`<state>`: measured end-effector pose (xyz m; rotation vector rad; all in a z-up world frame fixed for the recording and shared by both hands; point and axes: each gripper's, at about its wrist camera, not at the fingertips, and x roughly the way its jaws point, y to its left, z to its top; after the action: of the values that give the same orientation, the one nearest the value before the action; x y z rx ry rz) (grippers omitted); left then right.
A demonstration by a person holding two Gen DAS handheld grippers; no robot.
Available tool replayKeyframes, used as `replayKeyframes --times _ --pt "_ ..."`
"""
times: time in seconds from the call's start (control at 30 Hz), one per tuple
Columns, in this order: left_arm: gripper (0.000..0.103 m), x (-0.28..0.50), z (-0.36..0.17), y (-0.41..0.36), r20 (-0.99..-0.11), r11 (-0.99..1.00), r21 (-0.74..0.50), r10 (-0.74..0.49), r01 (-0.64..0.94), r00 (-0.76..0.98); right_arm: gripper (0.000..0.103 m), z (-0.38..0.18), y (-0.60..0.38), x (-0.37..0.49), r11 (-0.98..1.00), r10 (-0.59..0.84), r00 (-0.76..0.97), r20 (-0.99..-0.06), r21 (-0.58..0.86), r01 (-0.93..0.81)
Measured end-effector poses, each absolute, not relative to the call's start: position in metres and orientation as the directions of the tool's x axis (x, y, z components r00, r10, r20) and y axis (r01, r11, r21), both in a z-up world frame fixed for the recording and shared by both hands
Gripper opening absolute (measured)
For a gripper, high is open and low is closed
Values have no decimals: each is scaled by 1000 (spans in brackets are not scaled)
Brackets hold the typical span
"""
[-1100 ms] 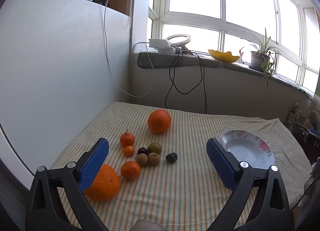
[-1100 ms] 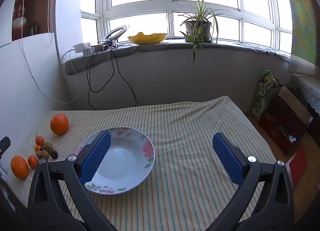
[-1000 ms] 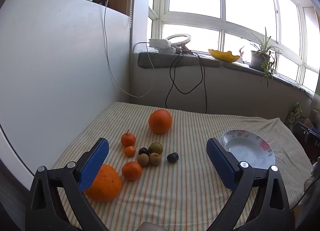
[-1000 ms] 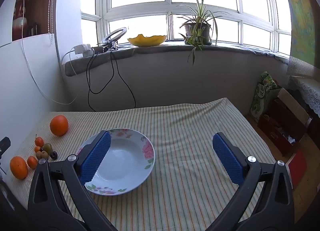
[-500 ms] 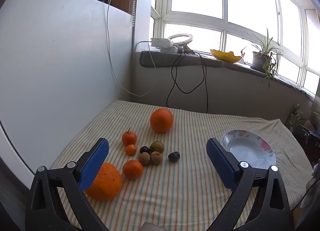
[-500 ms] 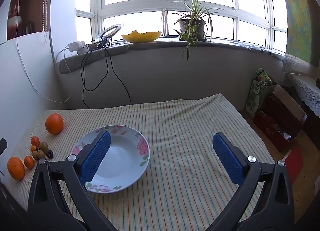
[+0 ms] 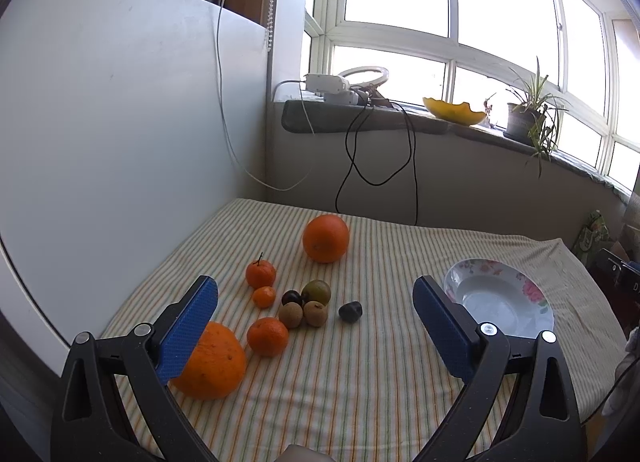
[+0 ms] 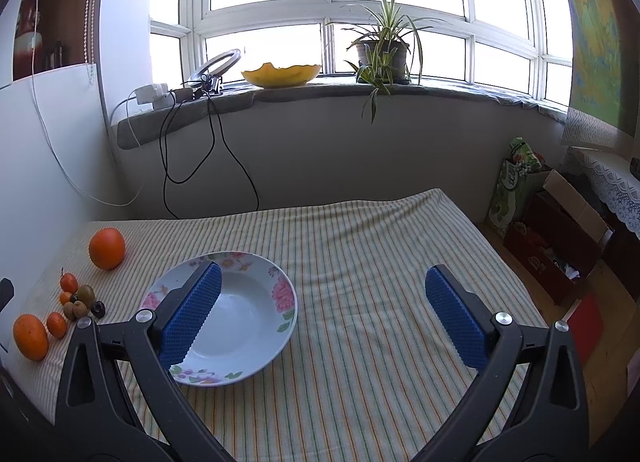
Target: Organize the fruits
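Fruits lie on the striped tablecloth (image 7: 360, 382): a big orange (image 7: 325, 238) at the back, another big orange (image 7: 212, 360) near my left finger, three small mandarins (image 7: 267, 336), two brown fruits (image 7: 315, 313), a green fruit (image 7: 317, 291) and two dark plums (image 7: 350, 310). A white flowered plate (image 7: 532, 298) stands empty at the right; it also shows in the right wrist view (image 8: 276, 326). My left gripper (image 7: 316, 326) is open above the fruit cluster. My right gripper (image 8: 320, 314) is open and empty beside the plate.
A white panel (image 7: 120, 142) walls the table's left side. Cables (image 7: 360, 166) hang from the windowsill, which holds a yellow bowl (image 8: 282, 74) and a potted plant (image 8: 382, 54). Boxes and bags (image 8: 552, 238) sit on the floor beyond the table's right edge.
Both grippers have drifted slightly: the fruits shifted a little right in the left view, and the plate shifted a little left in the right view. Both jaws stay open.
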<state>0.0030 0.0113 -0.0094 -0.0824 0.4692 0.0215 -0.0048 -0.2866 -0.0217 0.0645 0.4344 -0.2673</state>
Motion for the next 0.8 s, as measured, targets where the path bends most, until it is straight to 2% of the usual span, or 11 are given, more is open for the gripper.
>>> replayKeyframes --times 0.8 --pt "98 0 -9 9 -452 996 -80 -3 -38 892 103 -21 -284 -5 966 -235 875 -423 -1 259"
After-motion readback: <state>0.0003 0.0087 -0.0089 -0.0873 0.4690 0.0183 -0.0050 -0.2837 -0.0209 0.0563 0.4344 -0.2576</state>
